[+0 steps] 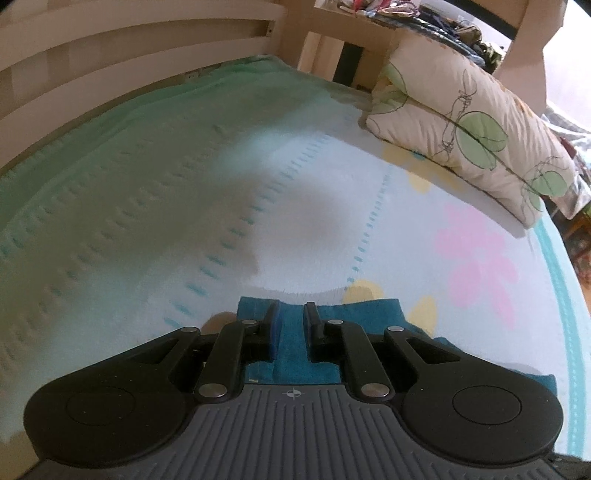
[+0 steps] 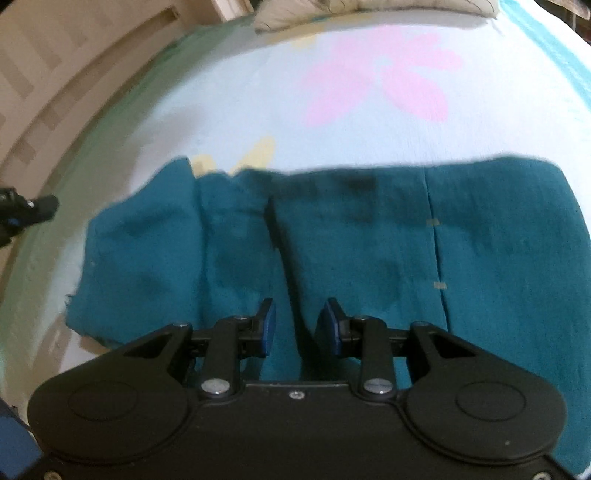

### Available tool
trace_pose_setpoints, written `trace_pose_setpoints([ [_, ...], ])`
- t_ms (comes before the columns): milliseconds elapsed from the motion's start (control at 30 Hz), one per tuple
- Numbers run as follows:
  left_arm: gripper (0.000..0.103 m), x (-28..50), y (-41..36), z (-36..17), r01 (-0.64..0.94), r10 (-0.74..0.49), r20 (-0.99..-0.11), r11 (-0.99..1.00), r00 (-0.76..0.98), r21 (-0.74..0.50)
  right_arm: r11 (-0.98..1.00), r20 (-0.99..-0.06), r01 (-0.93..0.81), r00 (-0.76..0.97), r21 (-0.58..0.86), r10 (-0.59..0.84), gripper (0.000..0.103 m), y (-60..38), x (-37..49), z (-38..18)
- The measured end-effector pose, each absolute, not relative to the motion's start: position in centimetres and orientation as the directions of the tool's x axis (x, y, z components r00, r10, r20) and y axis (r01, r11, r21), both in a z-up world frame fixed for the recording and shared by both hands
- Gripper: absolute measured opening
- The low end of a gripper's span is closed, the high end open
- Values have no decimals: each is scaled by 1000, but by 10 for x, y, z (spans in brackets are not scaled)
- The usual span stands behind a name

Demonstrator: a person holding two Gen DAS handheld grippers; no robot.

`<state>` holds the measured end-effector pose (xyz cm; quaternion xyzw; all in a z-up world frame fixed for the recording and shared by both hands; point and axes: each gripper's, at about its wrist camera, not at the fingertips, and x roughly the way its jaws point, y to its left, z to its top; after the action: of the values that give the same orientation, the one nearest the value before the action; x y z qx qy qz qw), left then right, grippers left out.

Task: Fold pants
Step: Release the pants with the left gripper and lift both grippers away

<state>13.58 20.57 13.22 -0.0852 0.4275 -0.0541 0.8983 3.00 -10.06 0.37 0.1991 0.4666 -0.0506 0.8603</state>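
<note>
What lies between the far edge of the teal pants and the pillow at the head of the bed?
Only bare blanket with a pink flower print; nothing rests between the pants and the pillow. The right wrist view shows it.

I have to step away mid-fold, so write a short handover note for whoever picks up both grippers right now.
Left gripper: jaws narrowly apart, over an edge of the teal pants; whether it pinches the cloth cannot be told.
Right gripper: jaws partly open above the pants, gripping nothing.
Pants: lying spread across the flowered bedspread, rumpled at one end, with a crease running under the right gripper. Pillow sits beyond them.
Done: pants laid out, apparently folded lengthwise already.
Left: smooth the rumpled end, then fold them across into a compact stack.
</note>
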Motion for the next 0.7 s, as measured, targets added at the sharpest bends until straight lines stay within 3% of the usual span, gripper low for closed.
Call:
trace_pose_setpoints([
  [100, 13, 136, 208, 131, 16, -171, -765, 978, 621, -207, 900, -823, 234, 532, 368, 198, 42, -95, 39, -12],
  [233, 13, 138, 210, 129, 7, -172, -775, 977, 608, -212, 894, -798, 202, 556, 399, 231, 42, -96, 34, 0],
  [433, 13, 138, 205, 127, 28, -186, -783, 977, 594, -212, 926, -808, 195, 566, 323, 163, 42, -93, 17, 17],
  [700, 13, 136, 204, 127, 35, -198, -786, 975, 586, -219, 943, -870, 242, 485, 227, 85, 37, -75, 23, -8],
])
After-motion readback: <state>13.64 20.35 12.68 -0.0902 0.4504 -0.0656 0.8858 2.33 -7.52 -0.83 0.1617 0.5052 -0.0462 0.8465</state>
